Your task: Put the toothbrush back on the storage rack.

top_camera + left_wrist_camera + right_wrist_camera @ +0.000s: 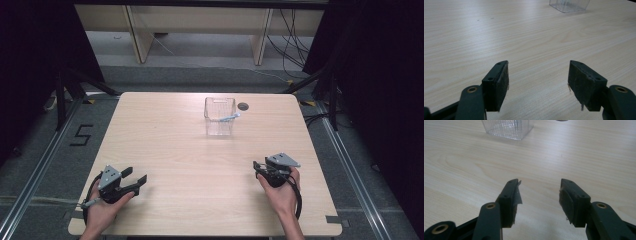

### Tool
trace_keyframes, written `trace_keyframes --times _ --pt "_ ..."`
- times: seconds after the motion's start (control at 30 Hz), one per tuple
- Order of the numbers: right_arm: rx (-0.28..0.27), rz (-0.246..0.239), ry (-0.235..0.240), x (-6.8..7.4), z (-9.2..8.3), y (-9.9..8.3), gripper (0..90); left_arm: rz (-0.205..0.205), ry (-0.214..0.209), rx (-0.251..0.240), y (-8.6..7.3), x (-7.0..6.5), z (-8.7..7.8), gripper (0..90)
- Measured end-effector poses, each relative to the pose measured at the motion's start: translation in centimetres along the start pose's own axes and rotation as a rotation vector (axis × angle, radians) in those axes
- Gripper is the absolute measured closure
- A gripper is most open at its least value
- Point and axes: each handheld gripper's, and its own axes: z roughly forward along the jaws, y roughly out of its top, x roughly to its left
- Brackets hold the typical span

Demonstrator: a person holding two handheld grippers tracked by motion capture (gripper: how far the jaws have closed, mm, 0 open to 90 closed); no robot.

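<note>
Clear plastic basket (219, 117) stood at the far middle of the table (165, 150), well apart from both of my hands, with a small pale item (230, 118) resting across its right rim. I could not tell what that item was; it lay tilted, its long axis running roughly left to right, its right end raised over the rim and pointing toward the dark round grommet (243, 106) just beyond. The basket itself sat upright, mouth up, its longer sides running away from me.

My left gripper (134, 180) rested near the table's near-left corner, jaws spread wide with nothing between them. My right gripper (258, 168) sat near the near-right side, jaws likewise parted and empty. In the right gripper view the basket's ribbed wall (506, 128) showed ahead and to the left.

To do the reach well, I judged I should carry the right gripper forward, keep the jaws apart, line them across the item's narrow width rather than along its length, and close only once the basket wall was clear of the pads.
</note>
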Motion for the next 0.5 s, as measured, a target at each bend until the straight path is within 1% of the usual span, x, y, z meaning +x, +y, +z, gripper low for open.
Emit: trace_keyframes --times 0.03,0.1,0.13,0.17,0.2,0.23,0.27,0.3,0.33,0.4,0.43,0.5 --pt "-0.001 0.020 -0.008 0.0 -0.2 -0.4 50.3 0.002 0.000 0.001 0.0 0.0 0.0 32.7" --pt "-0.007 0.012 -0.004 -0.2 -0.3 -0.5 50.3 0.002 0.003 0.004 0.0 0.0 0.0 32.7" --pt "0.000 0.036 -0.033 0.0 -0.4 -0.9 50.3 0.002 0.003 0.005 0.0 0.0 0.0 32.7" --pt "0.000 0.036 -0.033 0.0 -0.4 -0.9 50.3 0.002 0.003 0.005 0.0 0.0 0.0 32.7" --pt "-0.021 0.019 -0.027 -0.1 -0.3 -1.0 50.3 0.002 0.003 0.004 0.0 0.0 0.0 32.7" --pt "-0.013 0.033 0.001 -0.2 -0.4 -1.1 50.3 0.002 0.001 0.002 0.0 0.0 0.0 32.7" --pt "-0.012 0.060 -0.012 0.1 -0.5 -1.3 50.3 0.003 0.000 0.001 0.0 0.0 0.0 32.7" --pt "-0.027 0.064 -0.015 0.1 -0.4 -1.4 50.3 0.003 -0.001 0.000 0.0 0.0 0.0 32.7" --pt "-0.018 0.030 -0.007 -0.1 -0.4 -1.4 50.3 0.002 -0.001 0.000 0.0 0.0 0.0 32.7" --pt "-0.018 0.024 -0.006 -0.1 -0.4 -1.4 50.3 0.003 0.000 0.001 0.0 -0.1 0.0 32.7" --pt "-0.035 0.017 -0.019 0.0 -0.4 -1.5 50.1 0.003 -0.002 0.001 0.0 -0.1 0.0 32.7" --pt "-0.035 0.017 -0.018 0.0 -0.4 -1.5 50.2 0.003 -0.001 0.001 0.0 -0.1 0.0 32.7"
